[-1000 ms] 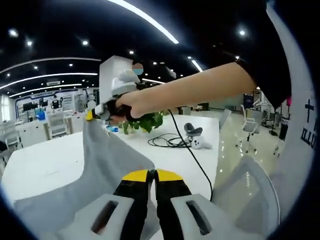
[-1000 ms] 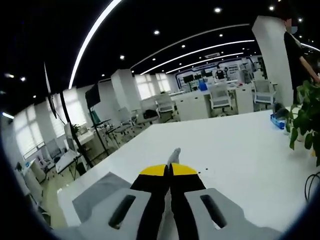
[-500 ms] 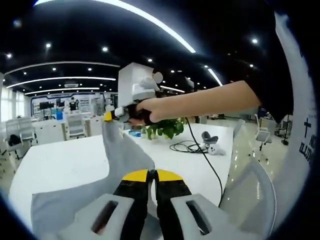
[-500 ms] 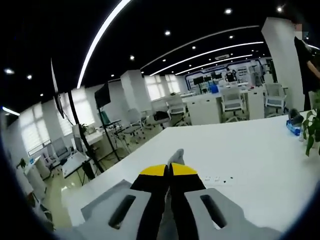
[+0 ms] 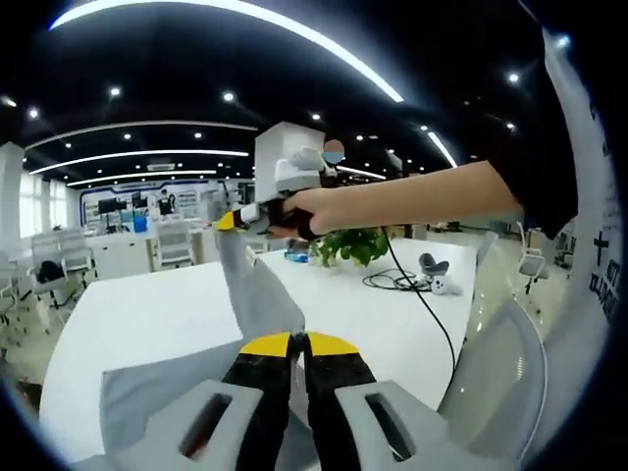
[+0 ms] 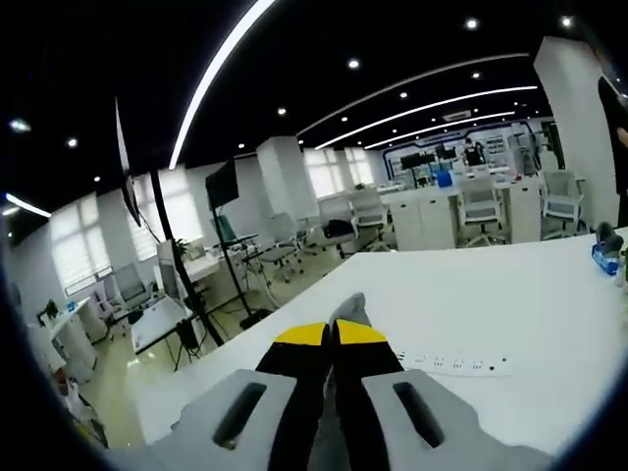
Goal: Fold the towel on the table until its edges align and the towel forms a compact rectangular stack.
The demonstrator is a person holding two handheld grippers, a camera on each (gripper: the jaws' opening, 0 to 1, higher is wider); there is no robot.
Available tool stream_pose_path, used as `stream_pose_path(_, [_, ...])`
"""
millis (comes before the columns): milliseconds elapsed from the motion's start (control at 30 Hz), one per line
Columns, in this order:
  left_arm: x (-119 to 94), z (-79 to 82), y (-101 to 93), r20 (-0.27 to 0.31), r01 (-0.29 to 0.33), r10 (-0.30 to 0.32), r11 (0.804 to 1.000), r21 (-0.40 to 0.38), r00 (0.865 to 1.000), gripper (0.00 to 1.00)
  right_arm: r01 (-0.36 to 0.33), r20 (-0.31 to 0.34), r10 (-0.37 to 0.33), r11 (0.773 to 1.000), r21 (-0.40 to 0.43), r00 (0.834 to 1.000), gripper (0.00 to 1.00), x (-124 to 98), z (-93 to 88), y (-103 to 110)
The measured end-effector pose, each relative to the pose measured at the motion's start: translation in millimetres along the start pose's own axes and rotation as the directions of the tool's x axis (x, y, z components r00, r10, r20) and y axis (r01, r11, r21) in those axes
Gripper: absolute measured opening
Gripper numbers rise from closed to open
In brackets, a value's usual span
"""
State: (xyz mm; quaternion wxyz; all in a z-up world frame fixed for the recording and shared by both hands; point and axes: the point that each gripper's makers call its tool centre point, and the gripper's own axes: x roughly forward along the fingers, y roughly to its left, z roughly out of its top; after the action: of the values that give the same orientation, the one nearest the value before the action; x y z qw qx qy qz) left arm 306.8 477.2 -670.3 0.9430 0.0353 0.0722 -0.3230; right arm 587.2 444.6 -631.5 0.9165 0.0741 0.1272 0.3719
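Left claw (image 5: 298,342) black with yellow tips, grey housing with slots, right claw (image 6: 331,334) alike, black short sleeve (image 5: 535,167)

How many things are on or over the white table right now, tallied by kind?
Grey towel: 1, held up off the table
Grippers: 2, left gripper and right gripper, each shut on the towel
Potted plant: 1
Black cable: 1
Power strip: 1
Total: 6

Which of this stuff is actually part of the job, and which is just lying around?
Job: towel, left gripper, right gripper, table.
Lying about: plant, cable, power strip, chair.
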Motion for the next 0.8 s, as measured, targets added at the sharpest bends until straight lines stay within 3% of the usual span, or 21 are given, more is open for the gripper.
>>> stream_pose_path(33, [-3.7, -1.7, 3.8, -0.003, 0.0, 0.0, 1.0, 0.0, 1.0, 0.04, -0.005, -0.013, 0.004, 1.0, -0.03, 1.0, 0.0, 4.4, -2.1, 4.5])
stream_pose_path(433, [-37.6, -9.1, 38.6, 0.0, -0.03, 0.03, 1.0, -0.005, 1.0, 0.04, -0.065, -0.004, 0.065, 0.998, -0.021, 0.998, 0.0, 46.3, -2.0, 52.2])
stream_pose_path(800, [-73.2, -37.4, 86.9, -0.05, -0.164, 0.161, 0.983, -0.085, 0.986, 0.04, -0.115, -0.036, 0.115, 0.993, -0.022, 0.993, 0.0, 81.0, -19.9, 88.8])
